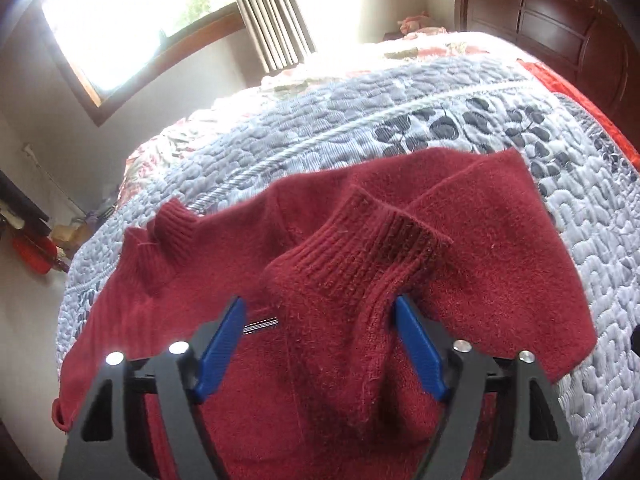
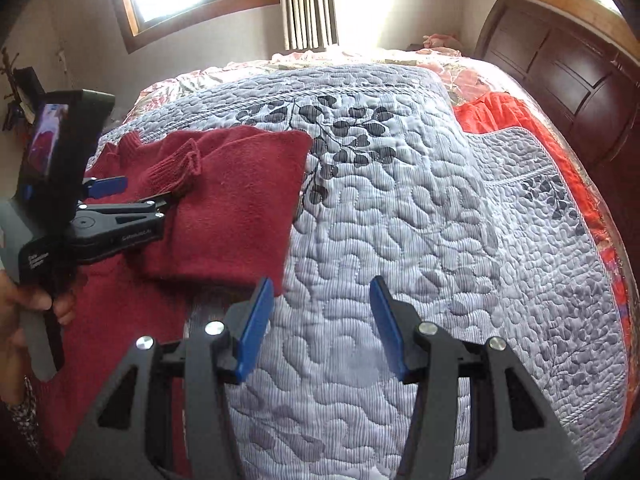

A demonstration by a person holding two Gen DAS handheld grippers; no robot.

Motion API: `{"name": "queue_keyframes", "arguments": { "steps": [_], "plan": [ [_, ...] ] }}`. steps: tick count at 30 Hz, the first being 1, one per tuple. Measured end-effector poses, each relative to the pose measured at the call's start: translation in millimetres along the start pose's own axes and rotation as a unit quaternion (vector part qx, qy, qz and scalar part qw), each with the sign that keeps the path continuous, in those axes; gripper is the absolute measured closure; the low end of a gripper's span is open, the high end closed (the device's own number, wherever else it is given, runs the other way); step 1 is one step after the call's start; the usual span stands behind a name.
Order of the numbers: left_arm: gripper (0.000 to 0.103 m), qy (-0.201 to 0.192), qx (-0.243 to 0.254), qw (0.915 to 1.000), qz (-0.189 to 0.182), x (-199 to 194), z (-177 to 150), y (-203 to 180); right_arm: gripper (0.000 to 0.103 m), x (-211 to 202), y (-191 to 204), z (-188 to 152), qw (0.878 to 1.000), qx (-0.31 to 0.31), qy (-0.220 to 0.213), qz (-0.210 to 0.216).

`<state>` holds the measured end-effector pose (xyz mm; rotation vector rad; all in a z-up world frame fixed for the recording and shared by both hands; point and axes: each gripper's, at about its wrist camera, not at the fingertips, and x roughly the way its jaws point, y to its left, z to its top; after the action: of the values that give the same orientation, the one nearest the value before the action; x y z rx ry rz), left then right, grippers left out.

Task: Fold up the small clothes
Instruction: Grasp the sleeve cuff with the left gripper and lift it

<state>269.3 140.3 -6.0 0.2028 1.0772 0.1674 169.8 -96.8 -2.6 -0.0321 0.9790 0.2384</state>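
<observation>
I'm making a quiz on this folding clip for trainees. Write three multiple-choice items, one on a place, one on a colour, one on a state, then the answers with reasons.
1. Where does the sweater lie?
A. On the quilted bedspread
B. On the floor
C. On a chair

2. What colour is the sweater?
A. Grey
B. Dark red
C. Green

3. How is the right gripper?
A. Shut on the sweater
B. Shut on the quilt
C. Open, holding nothing

Answers:
1 A: grey quilt shows around it.
2 B: the knit is deep red in both views.
3 C: its blue fingers stand apart over bare quilt, while the left gripper straddles the ribbed cuff.
</observation>
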Motion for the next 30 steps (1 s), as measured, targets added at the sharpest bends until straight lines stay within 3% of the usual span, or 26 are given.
{"name": "queue_keyframes", "arguments": {
  "steps": [1, 3, 5, 11, 19, 22, 30],
  "plan": [
    [0.054, 0.003, -0.013, 0.9997, -0.019, 2, -1, 4, 0.053, 0, -1, -1, 1.000, 0.003, -0.001, 0.003],
    [0.082, -0.003, -0.050, 0.9977, -0.047, -2, -3, 16, 0.053, 0, -3, -3, 1.000, 0.006, -0.002, 0.008],
    [0.087, -0.014, -0.075, 0.9950, -0.065, -11, -7, 30, 0.053, 0, -3, -5, 1.000, 0.009, -0.002, 0.011],
    [0.089, -0.059, -0.157, 0.9800, -0.108, -38, -23, 92, 0.052, 1, 7, -2, 1.000, 0.010, -0.005, 0.026],
    [0.089, -0.113, -0.243, 0.9623, -0.048, -57, -54, 194, 0.051, 16, 42, 8, 0.998, -0.003, 0.007, 0.057],
    [0.089, -0.111, -0.261, 0.9588, -0.024, -51, -67, 227, 0.051, 25, 58, 14, 0.997, -0.012, 0.017, 0.068],
    [0.089, -0.068, -0.294, 0.9526, -0.039, -14, -96, 263, 0.048, 66, 97, 31, 0.990, -0.010, 0.071, 0.123]
  ]
}}
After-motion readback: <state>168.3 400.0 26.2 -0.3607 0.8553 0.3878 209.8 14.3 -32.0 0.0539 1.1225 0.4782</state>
